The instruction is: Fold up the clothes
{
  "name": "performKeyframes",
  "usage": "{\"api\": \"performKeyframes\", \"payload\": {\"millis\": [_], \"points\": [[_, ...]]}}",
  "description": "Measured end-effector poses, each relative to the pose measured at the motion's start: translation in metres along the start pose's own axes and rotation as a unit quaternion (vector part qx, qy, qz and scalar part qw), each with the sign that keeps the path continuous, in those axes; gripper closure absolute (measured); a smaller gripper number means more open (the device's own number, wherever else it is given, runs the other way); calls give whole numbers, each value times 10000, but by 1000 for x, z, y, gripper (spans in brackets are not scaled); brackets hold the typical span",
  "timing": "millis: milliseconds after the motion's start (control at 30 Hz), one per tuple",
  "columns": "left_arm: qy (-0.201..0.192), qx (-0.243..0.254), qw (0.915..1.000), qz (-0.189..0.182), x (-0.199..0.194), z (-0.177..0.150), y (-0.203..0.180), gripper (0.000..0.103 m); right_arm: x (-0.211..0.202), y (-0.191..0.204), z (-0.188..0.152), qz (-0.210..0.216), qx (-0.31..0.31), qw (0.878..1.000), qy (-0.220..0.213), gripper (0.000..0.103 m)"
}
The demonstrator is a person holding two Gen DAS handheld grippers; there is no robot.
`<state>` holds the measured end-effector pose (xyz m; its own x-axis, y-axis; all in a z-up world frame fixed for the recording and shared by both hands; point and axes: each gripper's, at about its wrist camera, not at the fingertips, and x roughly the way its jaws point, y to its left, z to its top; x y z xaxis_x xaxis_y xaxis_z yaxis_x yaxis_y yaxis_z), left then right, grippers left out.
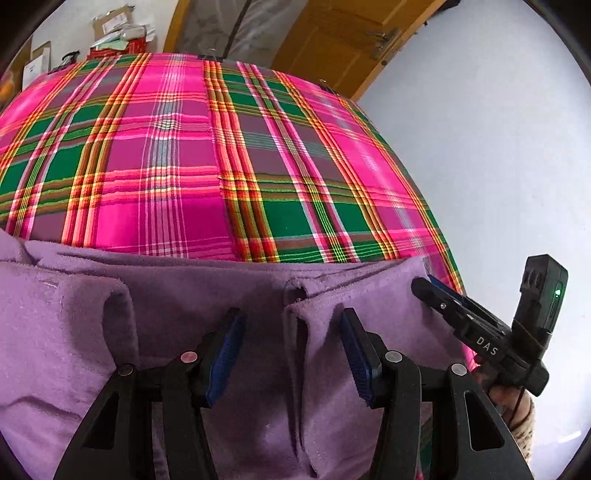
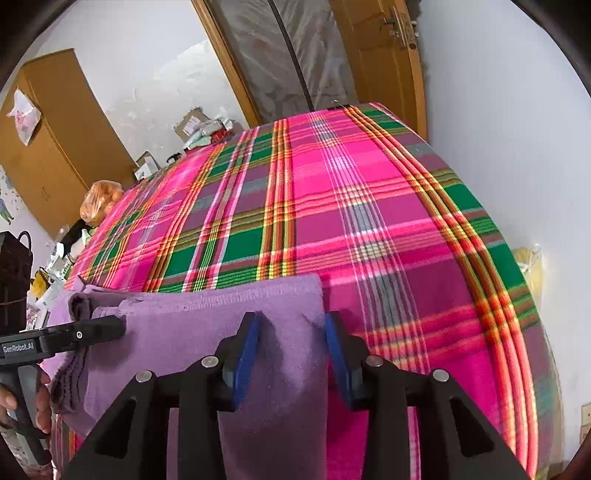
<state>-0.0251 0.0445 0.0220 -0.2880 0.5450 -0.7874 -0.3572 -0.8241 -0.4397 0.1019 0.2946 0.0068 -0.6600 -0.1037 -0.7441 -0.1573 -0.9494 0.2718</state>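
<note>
We note the soft purple fleece garment point(image 1: 229, 332), partly folded, on the pink-and-green plaid bedspread's point(image 1: 177, 147) near edge. Left gripper point(image 1: 291, 354) spread over a fold; right gripper point(image 2: 291, 354) spread, astride the garment's corner. Risk: a shallow pinch lets layers slip and the fold open.

Room setting: white walls point(image 2: 498, 110) enclose a bed under a pink-green plaid blanket point(image 1: 184, 155). Behind it — a wooden door point(image 1: 332, 40), plastic sheeting point(image 2: 273, 59), a brown cabinet point(image 2: 59, 140), stacked boxes point(image 1: 118, 29) — all in even daylight.
</note>
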Motion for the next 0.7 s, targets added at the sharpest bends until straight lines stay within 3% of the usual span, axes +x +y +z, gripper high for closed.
{"api": "performKeyframes", "payload": {"millis": [100, 367, 567, 700], "points": [[-18, -27, 9999, 96, -4, -2, 2, 47, -19, 10, -10, -151, -188, 9994, -250, 66], [-122, -244, 9995, 147, -22, -7, 11, 47, -23, 8, -38, -295, -284, 9991, 52, 66], [-336, -248, 9989, 201, -52, -18, 17, 47, -42, 31, -47, -340, -480, 9980, -215, 65], [-537, -310, 9976, 308, -83, -30, 30, 47, -30, 41, -56, -711, -741, 9947, 0, 62]]}}
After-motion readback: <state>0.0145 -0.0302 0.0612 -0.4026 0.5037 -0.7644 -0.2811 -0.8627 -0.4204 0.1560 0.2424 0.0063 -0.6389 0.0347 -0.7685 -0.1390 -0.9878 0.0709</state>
